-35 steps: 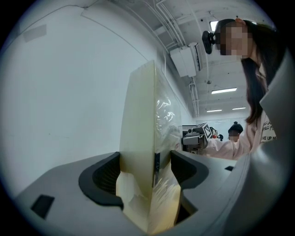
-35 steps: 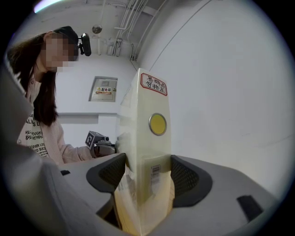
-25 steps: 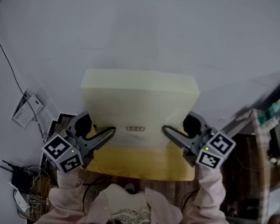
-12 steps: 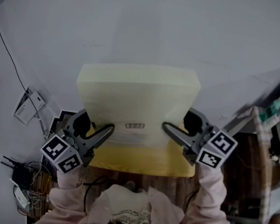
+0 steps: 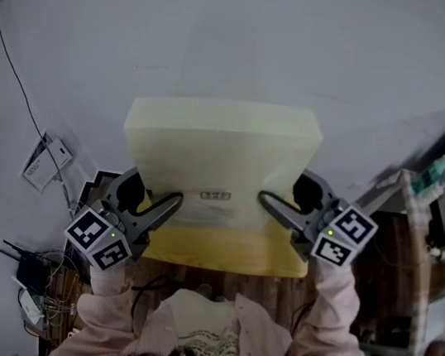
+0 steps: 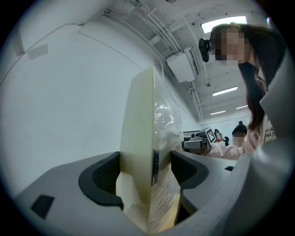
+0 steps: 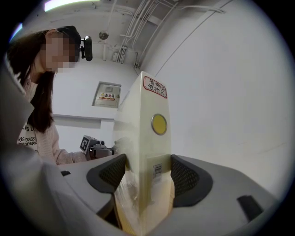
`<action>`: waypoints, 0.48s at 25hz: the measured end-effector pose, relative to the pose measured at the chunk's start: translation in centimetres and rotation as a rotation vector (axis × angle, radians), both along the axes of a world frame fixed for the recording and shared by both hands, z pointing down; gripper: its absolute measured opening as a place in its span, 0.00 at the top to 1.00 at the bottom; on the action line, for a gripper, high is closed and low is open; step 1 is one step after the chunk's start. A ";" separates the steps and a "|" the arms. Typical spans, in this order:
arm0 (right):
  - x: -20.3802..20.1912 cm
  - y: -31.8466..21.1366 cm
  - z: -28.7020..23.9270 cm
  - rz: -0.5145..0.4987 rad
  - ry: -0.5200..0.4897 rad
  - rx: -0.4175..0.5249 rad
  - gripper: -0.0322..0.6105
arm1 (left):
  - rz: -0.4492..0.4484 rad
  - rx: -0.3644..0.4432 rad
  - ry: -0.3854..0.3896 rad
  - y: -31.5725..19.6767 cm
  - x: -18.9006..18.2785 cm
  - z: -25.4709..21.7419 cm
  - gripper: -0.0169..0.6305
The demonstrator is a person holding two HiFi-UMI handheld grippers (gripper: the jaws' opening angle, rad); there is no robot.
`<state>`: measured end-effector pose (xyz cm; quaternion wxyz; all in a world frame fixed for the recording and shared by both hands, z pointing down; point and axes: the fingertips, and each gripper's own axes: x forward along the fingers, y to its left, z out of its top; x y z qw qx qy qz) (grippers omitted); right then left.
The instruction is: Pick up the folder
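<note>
I have the thick pale-yellow cardboard folder (image 5: 218, 155), wrapped in clear plastic film, clamped from both ends. My left claw (image 5: 170, 204) grips its left end, the black ribbed pads set wide with the folder's edge filling the space between them. My right claw (image 5: 263, 198) grips the opposite end the same way, both pads pressed against the sides of the spine. In the right gripper view that spine carries a round yellow sticker (image 7: 159, 124), a red-bordered label (image 7: 155, 86) at its top and a small barcode (image 7: 157, 168) low down between the pads. Both claws point level and face each other across the folder, which stands upright between them in front of a plain white wall (image 5: 229, 31). Whether its lower edge rests on anything I cannot tell.
</note>
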<state>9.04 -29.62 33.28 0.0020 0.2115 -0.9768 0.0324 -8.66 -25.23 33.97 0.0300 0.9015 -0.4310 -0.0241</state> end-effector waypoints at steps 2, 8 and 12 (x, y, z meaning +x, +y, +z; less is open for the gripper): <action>-0.1 -0.1 -0.1 -0.003 0.000 -0.001 0.46 | -0.003 0.000 0.006 -0.1 -0.1 0.0 0.43; 0.1 0.5 0.0 -0.011 0.006 0.012 0.46 | -0.011 0.009 0.003 0.7 0.2 0.1 0.43; 0.1 0.5 0.1 -0.010 0.014 0.015 0.46 | -0.013 0.010 0.006 0.6 0.2 0.2 0.43</action>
